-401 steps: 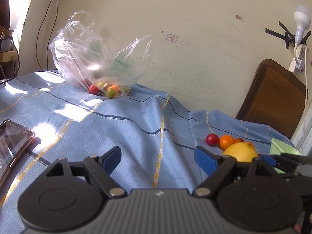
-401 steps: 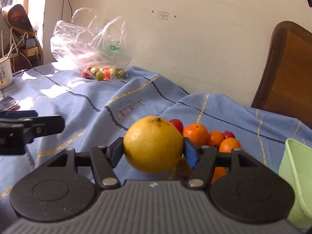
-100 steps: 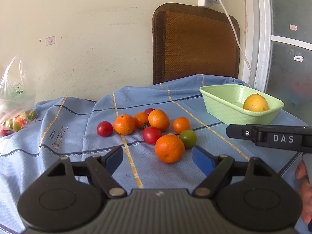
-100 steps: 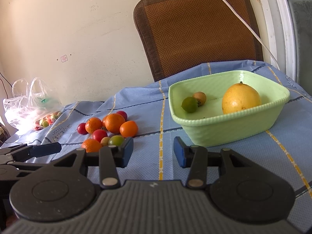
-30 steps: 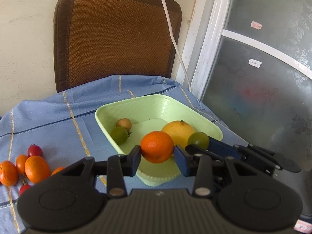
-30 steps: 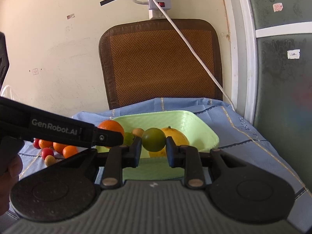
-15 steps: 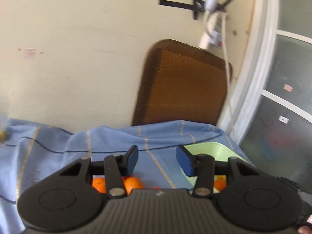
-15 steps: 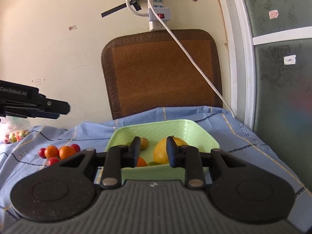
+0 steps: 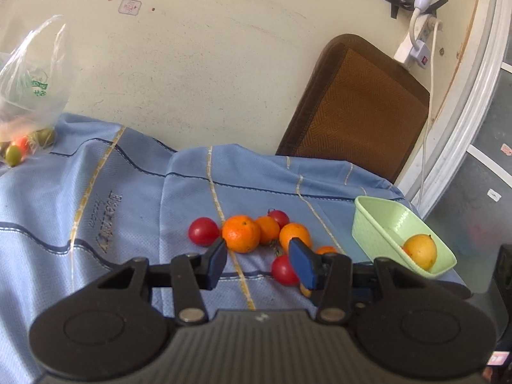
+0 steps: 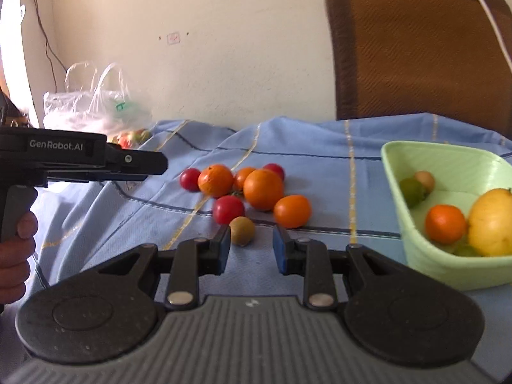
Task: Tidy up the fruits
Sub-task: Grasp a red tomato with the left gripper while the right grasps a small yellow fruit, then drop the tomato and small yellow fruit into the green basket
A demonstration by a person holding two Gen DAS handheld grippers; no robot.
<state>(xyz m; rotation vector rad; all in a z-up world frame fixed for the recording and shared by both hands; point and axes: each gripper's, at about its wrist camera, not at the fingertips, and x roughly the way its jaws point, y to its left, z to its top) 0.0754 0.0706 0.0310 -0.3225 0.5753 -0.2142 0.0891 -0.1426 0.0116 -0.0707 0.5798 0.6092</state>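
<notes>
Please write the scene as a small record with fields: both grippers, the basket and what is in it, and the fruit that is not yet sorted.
left gripper: open, empty, above the loose fruit
right gripper: open, empty, nearest a small brown-green fruit
basket: green, on the cloth at right
in basket: lemon, one orange, small green and brownish fruits
loose pile: oranges and red tomatoes on the blue cloth
bag: far left, more fruit inside

The left hand-held gripper [image 9: 257, 264] has its jaws apart and holds nothing. The right hand-held gripper [image 10: 250, 249] is also with jaws apart, empty. The left hand [image 10: 14, 256] grasps its handle.
</notes>
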